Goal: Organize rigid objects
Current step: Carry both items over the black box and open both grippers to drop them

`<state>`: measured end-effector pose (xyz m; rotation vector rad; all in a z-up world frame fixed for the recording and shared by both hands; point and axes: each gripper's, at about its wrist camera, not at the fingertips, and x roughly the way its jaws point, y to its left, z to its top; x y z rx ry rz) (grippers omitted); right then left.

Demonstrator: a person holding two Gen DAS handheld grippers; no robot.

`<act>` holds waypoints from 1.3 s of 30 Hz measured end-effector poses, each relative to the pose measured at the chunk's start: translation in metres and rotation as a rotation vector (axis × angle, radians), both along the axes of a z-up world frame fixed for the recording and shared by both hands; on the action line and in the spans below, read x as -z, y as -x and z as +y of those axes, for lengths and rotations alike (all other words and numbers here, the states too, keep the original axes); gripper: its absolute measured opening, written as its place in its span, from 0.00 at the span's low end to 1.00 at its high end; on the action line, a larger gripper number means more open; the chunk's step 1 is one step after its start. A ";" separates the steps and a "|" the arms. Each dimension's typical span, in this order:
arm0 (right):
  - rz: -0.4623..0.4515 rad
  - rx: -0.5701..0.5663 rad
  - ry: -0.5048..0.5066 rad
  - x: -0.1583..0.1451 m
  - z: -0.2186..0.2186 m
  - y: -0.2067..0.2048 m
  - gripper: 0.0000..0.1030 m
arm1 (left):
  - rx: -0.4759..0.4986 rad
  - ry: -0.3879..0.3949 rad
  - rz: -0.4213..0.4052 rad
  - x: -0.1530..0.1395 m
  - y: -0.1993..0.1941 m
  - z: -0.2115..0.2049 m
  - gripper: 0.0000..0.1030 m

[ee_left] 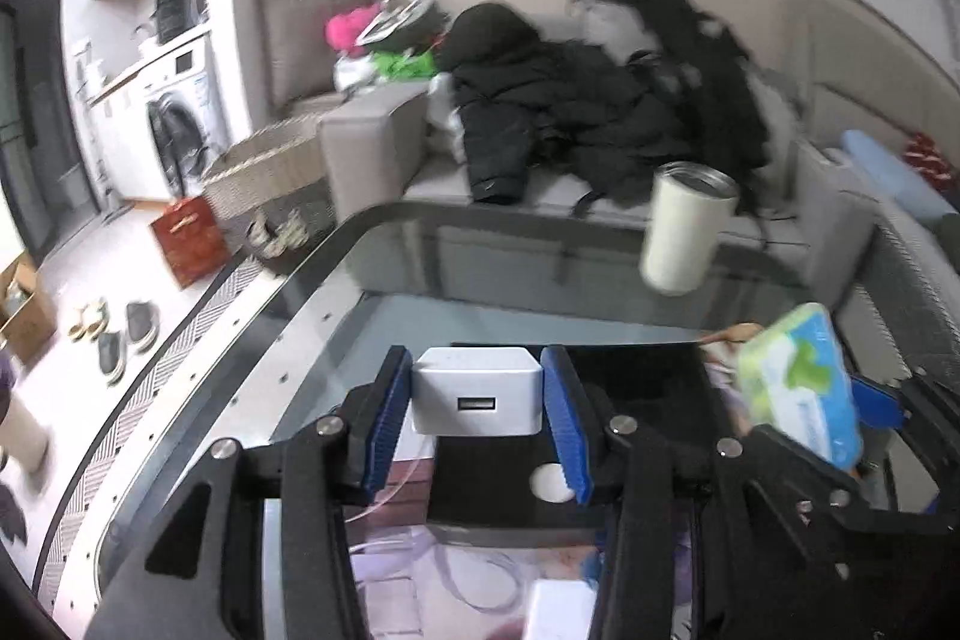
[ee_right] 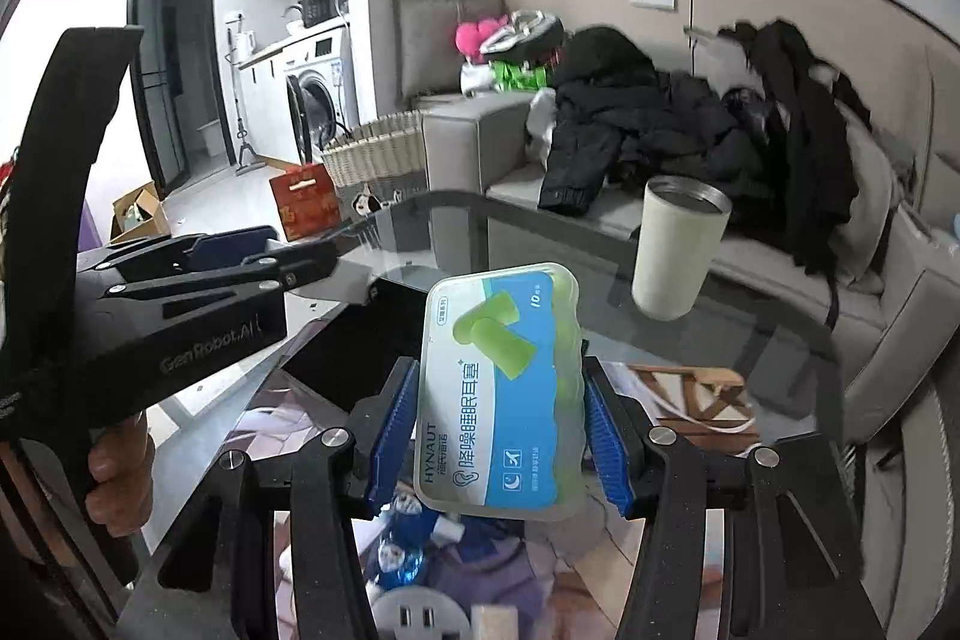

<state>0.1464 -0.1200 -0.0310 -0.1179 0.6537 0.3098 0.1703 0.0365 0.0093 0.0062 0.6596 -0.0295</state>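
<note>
My left gripper (ee_left: 477, 400) is shut on a white USB charger block (ee_left: 477, 391), held above the glass table (ee_left: 336, 316). My right gripper (ee_right: 501, 418) is shut on a clear box of green earplugs with a blue label (ee_right: 501, 388), held upright above the table. That box and the right gripper also show at the right of the left wrist view (ee_left: 801, 382). The left gripper shows from the side in the right wrist view (ee_right: 258, 268). A cream tumbler (ee_left: 687, 229) (ee_right: 678, 250) stands on the far side of the table.
A black tray or box (ee_left: 636, 382) (ee_right: 366, 328) lies on the glass under the grippers. Items show on the shelf below the glass. A grey sofa (ee_left: 828, 214) with black coats stands behind the table. A wicker basket (ee_left: 270, 172) and a red box (ee_left: 189, 238) are at the left.
</note>
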 end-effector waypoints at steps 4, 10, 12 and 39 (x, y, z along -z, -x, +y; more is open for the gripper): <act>0.075 0.011 -0.024 0.018 0.003 -0.028 0.51 | 0.037 -0.022 0.058 0.023 -0.018 -0.007 0.42; 0.178 0.004 0.004 0.046 0.006 -0.041 0.51 | 0.097 -0.034 0.162 0.042 -0.019 -0.025 0.42; 0.201 0.003 0.037 0.053 0.006 -0.041 0.45 | 0.091 -0.023 0.236 0.053 -0.023 -0.025 0.42; 0.244 -0.113 -0.031 0.019 -0.037 0.034 0.31 | 0.223 -0.021 0.050 -0.013 0.090 -0.041 0.69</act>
